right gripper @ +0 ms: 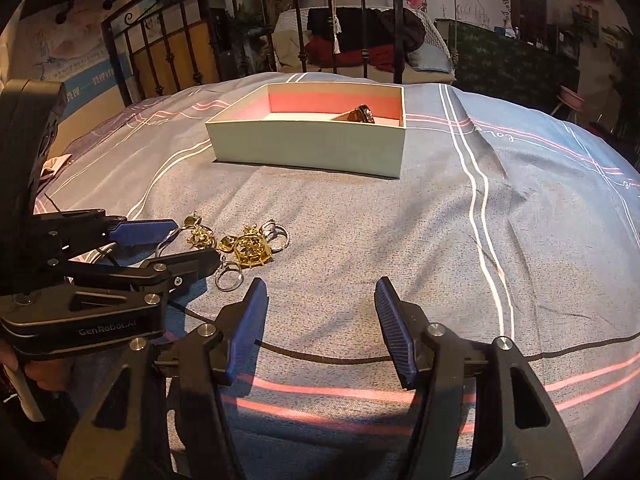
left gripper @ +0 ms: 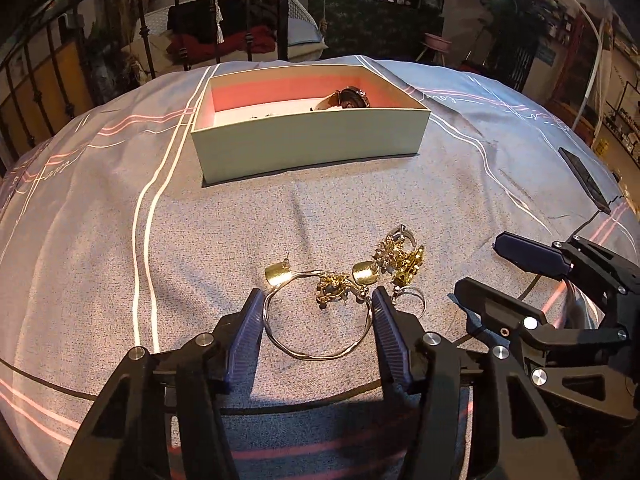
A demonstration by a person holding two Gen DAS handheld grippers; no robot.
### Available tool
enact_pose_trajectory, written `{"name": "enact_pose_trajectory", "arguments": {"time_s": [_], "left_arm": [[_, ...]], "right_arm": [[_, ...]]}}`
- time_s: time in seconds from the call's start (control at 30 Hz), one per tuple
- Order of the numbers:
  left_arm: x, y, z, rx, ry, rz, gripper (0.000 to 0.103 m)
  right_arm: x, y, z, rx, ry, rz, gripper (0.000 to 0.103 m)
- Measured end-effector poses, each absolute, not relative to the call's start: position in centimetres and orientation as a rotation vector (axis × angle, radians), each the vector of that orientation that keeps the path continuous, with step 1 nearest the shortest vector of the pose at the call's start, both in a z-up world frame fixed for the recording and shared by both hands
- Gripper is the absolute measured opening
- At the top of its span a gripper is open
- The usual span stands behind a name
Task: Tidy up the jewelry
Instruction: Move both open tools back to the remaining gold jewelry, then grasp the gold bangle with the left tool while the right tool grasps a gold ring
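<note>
Two claws hover over jewelry heaped on the bed: the left claw, released, straddles a bangle; the right claw is released and empty. Pinch squarely, lift clear of tangled earrings, then carry to the box.

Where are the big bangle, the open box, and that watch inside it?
bangle point(left gripper: 320, 354), left wrist view, near edge of its hoop.
box point(left gripper: 304, 144), left wrist view, front wall.
watch point(left gripper: 352, 98), left wrist view, its face.

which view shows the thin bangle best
The left wrist view: the bangle lies whole between the open left gripper fingers, its loop clear on the bedspread. In the right wrist view the left gripper hides most of it; only a sliver shows.
</note>
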State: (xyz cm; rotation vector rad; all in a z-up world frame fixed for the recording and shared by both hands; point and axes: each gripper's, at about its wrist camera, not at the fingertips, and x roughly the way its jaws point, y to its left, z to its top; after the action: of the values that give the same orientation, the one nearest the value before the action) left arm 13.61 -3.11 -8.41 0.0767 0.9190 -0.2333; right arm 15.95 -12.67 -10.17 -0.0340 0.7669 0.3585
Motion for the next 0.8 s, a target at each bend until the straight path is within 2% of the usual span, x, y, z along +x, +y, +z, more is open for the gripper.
{"name": "enact_pose_trajectory", "arguments": {"time_s": [0.3, 0.5, 0.53, 0.6, 0.8], "left_arm": [[12.9, -0.7, -7.2, -0.045, 0.886, -0.262, 0.054], [13.0, 0.1, -6.2, -0.071, 0.865, -0.248, 0.054], [13.0, 0.1, -6.1, -0.07, 0.864, -0.249, 0.054], [13.0, 0.1, -6.0, -0.073, 0.864, -0.248, 0.054], [12.9, 0.1, -6.0, -0.075, 0.867, -0.249, 0.054]], "right_arm": [[15.3, -10.6, -10.2, -0.053, 0.781, 0.468, 0.055], [16.4, -8.5, -10.5, -0.052, 0.813, 0.53, 0.04], [16.8, -8.3, -10.6, -0.05, 0.817, 0.53, 0.036], [17.2, -7.9, -10.6, -0.06, 0.821, 0.537, 0.022], [16.6, -7.9, -10.4, -0.073, 0.799, 0.538, 0.02]]}}
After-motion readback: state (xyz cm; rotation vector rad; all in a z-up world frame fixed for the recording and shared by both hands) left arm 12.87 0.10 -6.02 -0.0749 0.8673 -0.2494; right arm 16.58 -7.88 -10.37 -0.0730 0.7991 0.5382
